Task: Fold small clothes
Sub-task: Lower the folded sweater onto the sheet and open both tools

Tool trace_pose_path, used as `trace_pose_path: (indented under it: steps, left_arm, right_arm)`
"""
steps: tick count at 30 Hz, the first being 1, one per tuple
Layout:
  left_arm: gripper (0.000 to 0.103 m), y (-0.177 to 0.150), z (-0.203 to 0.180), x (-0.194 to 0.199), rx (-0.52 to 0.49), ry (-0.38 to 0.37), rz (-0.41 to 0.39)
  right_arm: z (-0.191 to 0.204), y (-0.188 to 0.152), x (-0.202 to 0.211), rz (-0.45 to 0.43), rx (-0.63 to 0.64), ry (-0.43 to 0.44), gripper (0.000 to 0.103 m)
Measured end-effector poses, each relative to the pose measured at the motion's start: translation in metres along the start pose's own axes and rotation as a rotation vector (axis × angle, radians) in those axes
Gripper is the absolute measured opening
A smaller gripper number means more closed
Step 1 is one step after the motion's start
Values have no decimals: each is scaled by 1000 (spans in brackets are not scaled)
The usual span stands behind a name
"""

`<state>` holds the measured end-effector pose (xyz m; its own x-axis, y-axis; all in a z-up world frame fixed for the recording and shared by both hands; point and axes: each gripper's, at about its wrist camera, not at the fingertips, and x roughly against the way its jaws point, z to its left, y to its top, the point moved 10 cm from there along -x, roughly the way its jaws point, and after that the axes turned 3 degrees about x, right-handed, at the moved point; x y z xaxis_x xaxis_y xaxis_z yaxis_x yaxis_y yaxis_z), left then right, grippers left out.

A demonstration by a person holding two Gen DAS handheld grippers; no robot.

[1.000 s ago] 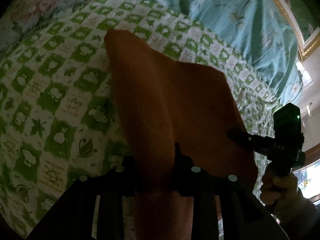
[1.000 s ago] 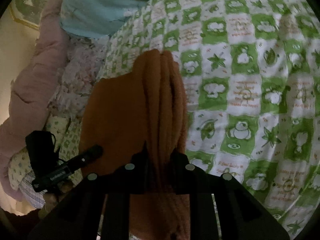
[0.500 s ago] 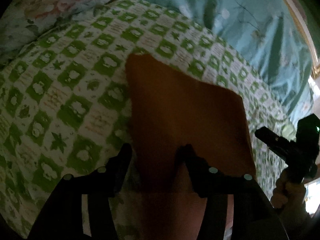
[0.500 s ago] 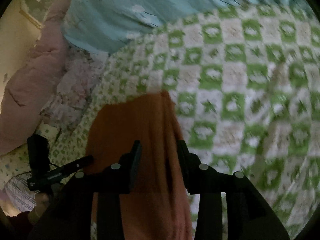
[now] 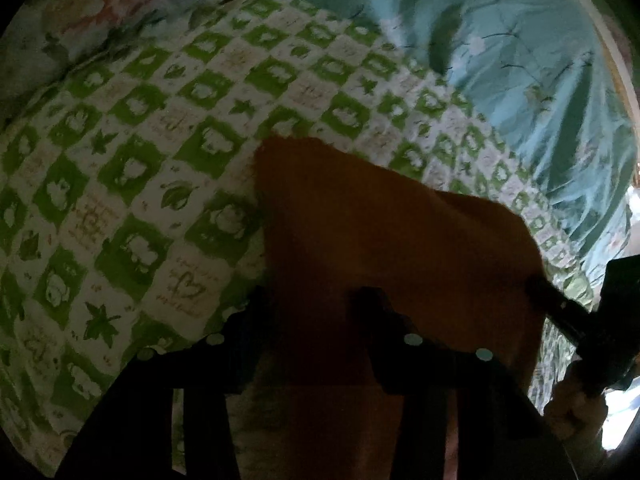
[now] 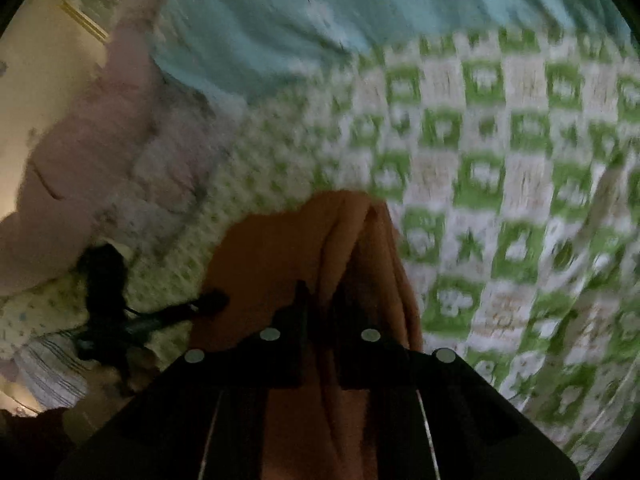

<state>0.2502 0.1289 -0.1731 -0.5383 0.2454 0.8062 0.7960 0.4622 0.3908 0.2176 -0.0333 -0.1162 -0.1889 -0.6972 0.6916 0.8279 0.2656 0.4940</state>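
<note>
Left wrist view showed a soft, fuzzy orange cloth (image 5: 384, 248) spread as a broad sheet over the green-checked bedspread (image 5: 132, 184), its near edge between the left gripper (image 5: 316, 308) jaws, which had just been closing — whether they pinched it I could not tell. Right wrist view, blurred, showed bunched ridged folds instead, clamped in the just-closed right gripper (image 6: 320, 300).

A home bedroom: bed under a green-checked sheet (image 5: 168, 168), teal quilt (image 5: 500, 52), pink padded bedding (image 6: 92, 152).
</note>
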Motion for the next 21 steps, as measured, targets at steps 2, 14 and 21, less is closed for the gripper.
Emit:
trace_pose_path:
  steps: [2, 14, 21]
  left_arm:
    - [48, -1, -1, -2, 4, 11, 5]
    - [12, 51, 15, -39, 37, 45, -17]
    - [10, 68, 22, -51, -128, 292, -54]
  right_arm:
    - [-9, -1, -2, 19, 13, -43, 10]
    - [-42, -24, -33, 98, -30, -88, 10]
    - [-47, -28, -55, 126, -16, -143, 10]
